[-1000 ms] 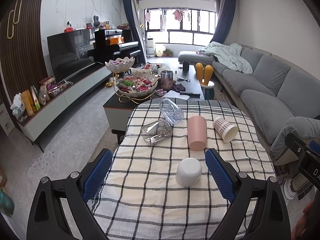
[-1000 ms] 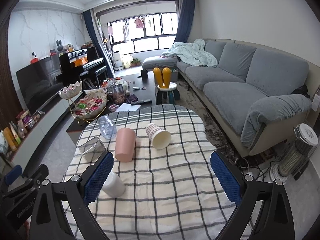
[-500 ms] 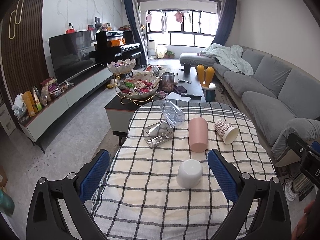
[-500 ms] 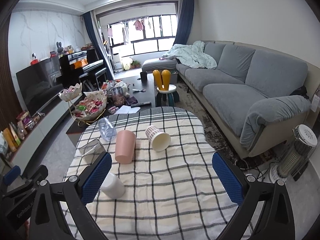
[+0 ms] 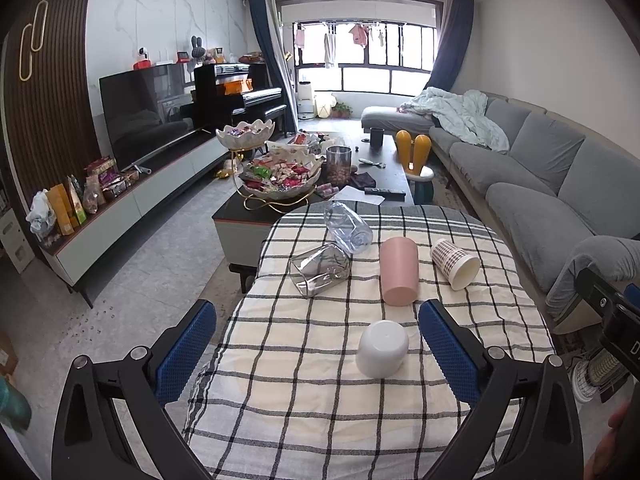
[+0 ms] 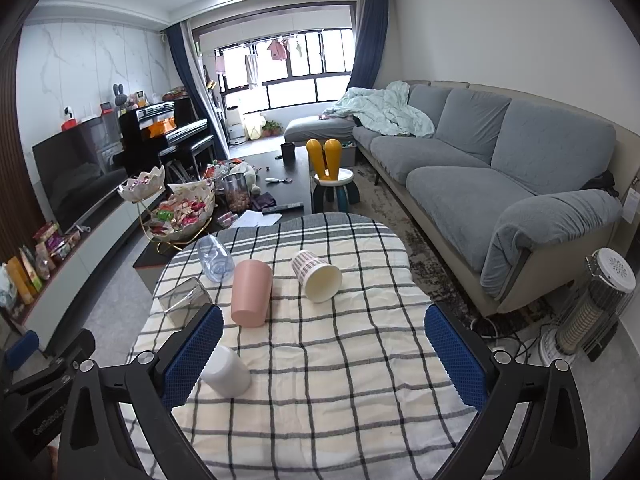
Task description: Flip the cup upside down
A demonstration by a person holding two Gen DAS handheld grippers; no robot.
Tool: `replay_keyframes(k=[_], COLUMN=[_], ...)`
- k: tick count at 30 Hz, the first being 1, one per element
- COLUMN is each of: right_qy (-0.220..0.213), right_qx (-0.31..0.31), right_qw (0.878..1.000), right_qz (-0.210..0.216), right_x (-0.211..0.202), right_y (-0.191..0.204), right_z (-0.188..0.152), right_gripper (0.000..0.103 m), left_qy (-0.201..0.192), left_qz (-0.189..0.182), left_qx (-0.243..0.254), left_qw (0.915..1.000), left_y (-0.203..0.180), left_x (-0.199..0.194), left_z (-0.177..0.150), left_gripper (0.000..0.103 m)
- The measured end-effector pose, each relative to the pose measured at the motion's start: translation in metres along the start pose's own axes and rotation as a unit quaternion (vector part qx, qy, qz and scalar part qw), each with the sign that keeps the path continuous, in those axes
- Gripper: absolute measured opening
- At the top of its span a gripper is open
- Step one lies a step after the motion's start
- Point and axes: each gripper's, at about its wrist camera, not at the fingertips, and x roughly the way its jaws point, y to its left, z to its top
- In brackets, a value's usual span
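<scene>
Fingers (image 5: 186,354) of the left gripper (image 5: 318,346) and right gripper (image 6: 324,350) are spread wide, holding nothing. Between the left pair, a small white plastic cup (image 5: 382,348) sits mouth-down on the checked-cloth table (image 5: 304,400), near a pink tumbler (image 5: 398,270) lying sideways.

Both views look from above the near edge of the counter (image 5: 320,380) toward the far window. The left view sits further left, the right further right. They share the checked counter (image 6: 320,360) and white cup (image 5: 382,348) (image 6: 226,370).
</scene>
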Motion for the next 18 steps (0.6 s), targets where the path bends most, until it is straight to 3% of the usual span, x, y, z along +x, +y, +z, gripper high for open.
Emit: replay_keyframes(k=[18], right_qy=[-0.001], right_qx=[0.0], right_qw=[1.0], right_qz=[0.0], right_x=[-0.0001], right_y=[-0.0005], right_z=[-0.0008], right_gripper=[0.101], left_qy=[0.009], left_qz=[0.002], left_qx=[0.002], left_qw=[1.0], left_y=[-0.0028], left_x=[0.0038], left_z=[-0.0016], left_gripper=[0.103])
